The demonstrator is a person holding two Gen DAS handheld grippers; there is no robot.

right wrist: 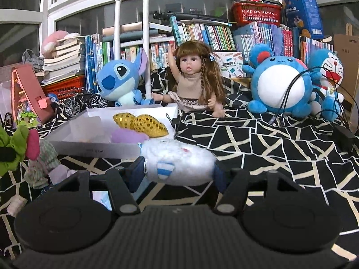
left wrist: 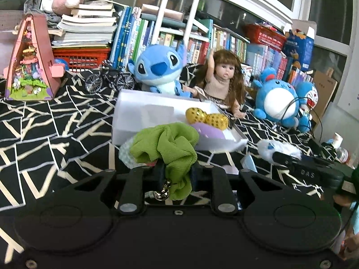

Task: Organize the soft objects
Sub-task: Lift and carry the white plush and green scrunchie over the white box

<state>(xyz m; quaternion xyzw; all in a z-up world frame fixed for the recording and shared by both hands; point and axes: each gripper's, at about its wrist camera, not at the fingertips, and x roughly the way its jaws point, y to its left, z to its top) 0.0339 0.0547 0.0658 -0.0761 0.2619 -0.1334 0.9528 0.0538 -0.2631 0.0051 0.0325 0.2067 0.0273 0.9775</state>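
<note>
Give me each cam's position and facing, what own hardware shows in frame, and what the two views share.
Left wrist: on the left gripper, facing the white box; its fingers clamp a green scrunchie; right gripper at the right edge.
Right wrist: on the right gripper, facing the same box from further right; fingers hold a white fluffy toy.
Shared: box, Stitch plush, doll, bookshelf.

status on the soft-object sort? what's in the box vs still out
Done: two gold sequined pieces and a purple soft item lie in the white box. In hand: the left gripper is shut on a green scrunchie; the right gripper is shut on a white fluffy item, both short of the box. Left: a few small fabric pieces remain on the patterned cloth beside the box.
</note>
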